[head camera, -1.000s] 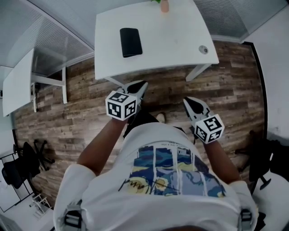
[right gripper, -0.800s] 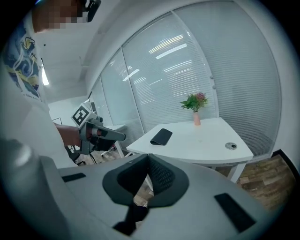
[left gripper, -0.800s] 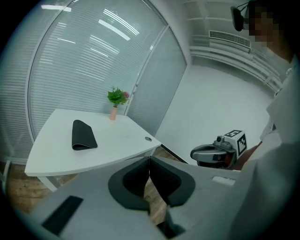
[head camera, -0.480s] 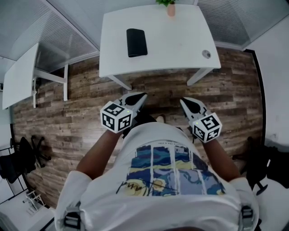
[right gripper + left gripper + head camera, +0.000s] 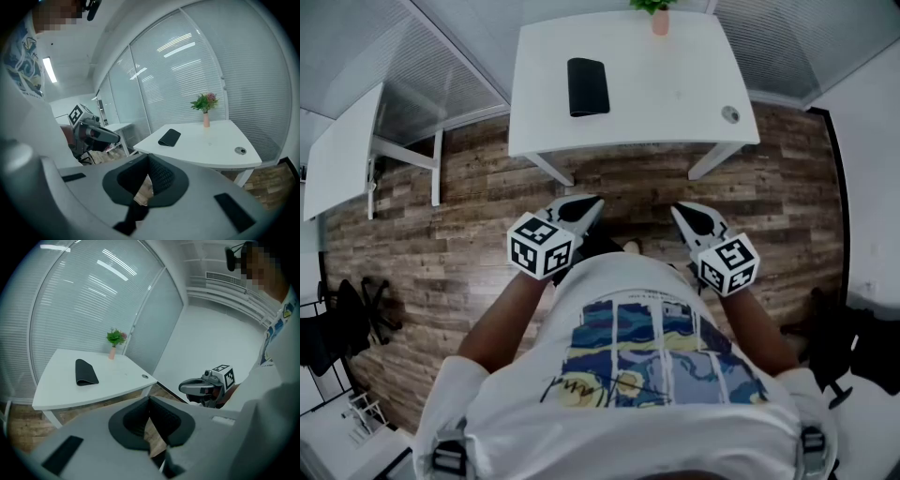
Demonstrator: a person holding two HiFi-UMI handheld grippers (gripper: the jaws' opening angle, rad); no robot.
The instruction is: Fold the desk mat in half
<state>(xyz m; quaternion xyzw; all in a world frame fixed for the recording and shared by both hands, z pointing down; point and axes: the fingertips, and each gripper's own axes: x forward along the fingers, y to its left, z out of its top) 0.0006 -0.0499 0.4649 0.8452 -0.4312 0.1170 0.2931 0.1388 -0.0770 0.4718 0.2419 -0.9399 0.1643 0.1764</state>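
Note:
The black desk mat point(image 5: 588, 87) lies folded on the white table point(image 5: 675, 103), toward its left side; it also shows in the left gripper view point(image 5: 86, 372) and the right gripper view point(image 5: 169, 137). Both grippers hang over the wooden floor, well short of the table and close to the person's body. My left gripper point(image 5: 598, 200) point(image 5: 150, 398) is shut with nothing between its jaws. My right gripper point(image 5: 677, 209) point(image 5: 148, 157) points toward the table, its jaw tips meeting, and it holds nothing. Each gripper shows in the other's view: the right gripper point(image 5: 201, 387), the left gripper point(image 5: 96, 133).
A small pink pot with a plant point(image 5: 661, 21) stands at the table's far edge, and a round cable hole point(image 5: 730, 114) sits near its right front corner. A second white table point(image 5: 342, 159) stands at the left. Office chairs point(image 5: 337, 323) stand at the left; dark chair parts point(image 5: 853, 347) are at the right.
The table has slid up and farther off in the head view. Both grippers have drawn back toward the body, the left one more than the right.

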